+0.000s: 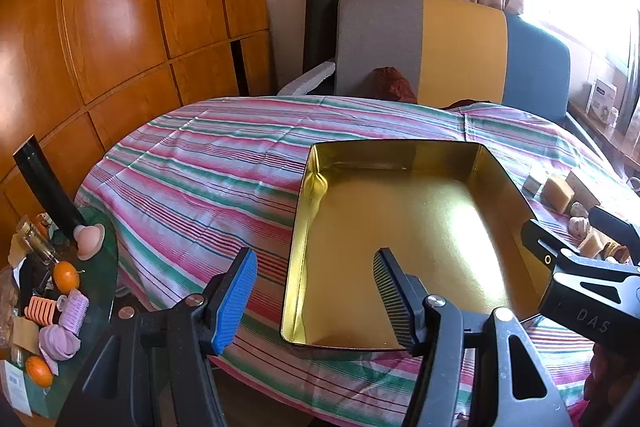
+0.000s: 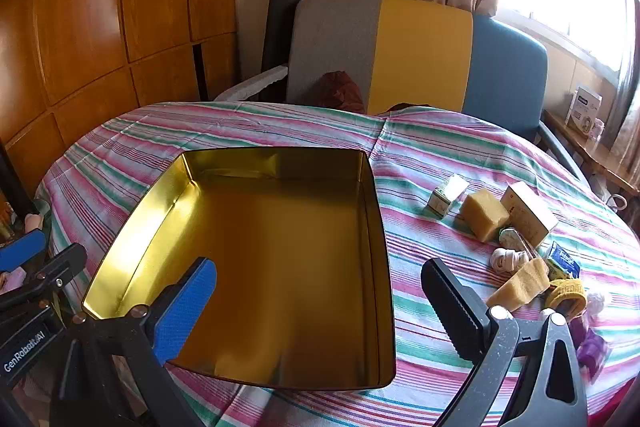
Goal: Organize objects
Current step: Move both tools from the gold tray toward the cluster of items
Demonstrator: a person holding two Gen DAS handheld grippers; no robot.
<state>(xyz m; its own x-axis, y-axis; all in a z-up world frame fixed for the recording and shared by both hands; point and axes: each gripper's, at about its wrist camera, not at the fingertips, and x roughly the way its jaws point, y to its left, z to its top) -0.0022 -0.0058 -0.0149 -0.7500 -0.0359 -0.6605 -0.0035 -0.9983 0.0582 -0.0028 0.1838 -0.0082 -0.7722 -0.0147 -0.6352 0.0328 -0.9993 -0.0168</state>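
— Blue and black pads face each other on our left gripper (image 1: pixel 314 301); its jaws stand partly apart with nothing between them, over the near left corner of the tin (image 1: pixel 404 247).

— And our right gripper (image 2: pixel 320 311)?

— Spread as wide as it goes, also holding nothing. Its blue pad hangs over the tin's gold floor, its black pad (image 2: pixel 452 301) over the striped cloth (image 2: pixel 440 155) just right of the tin's wall.

— Where do we see the tin itself?

— Open and bare inside, lying flat on the cloth-covered tabletop, between our two grippers.

— And the things to sort?

— Right of the tin, apart from it: a small carton (image 2: pixel 447 195), a yellow sponge block (image 2: pixel 485 213), a cream box (image 2: pixel 528 213), a white bundle (image 2: pixel 509 259), a second sponge (image 2: pixel 520 285), a yellow band (image 2: pixel 568 291). Beyond the tabletop stands a chair (image 2: pixel 420 55) in grey, yellow and blue.
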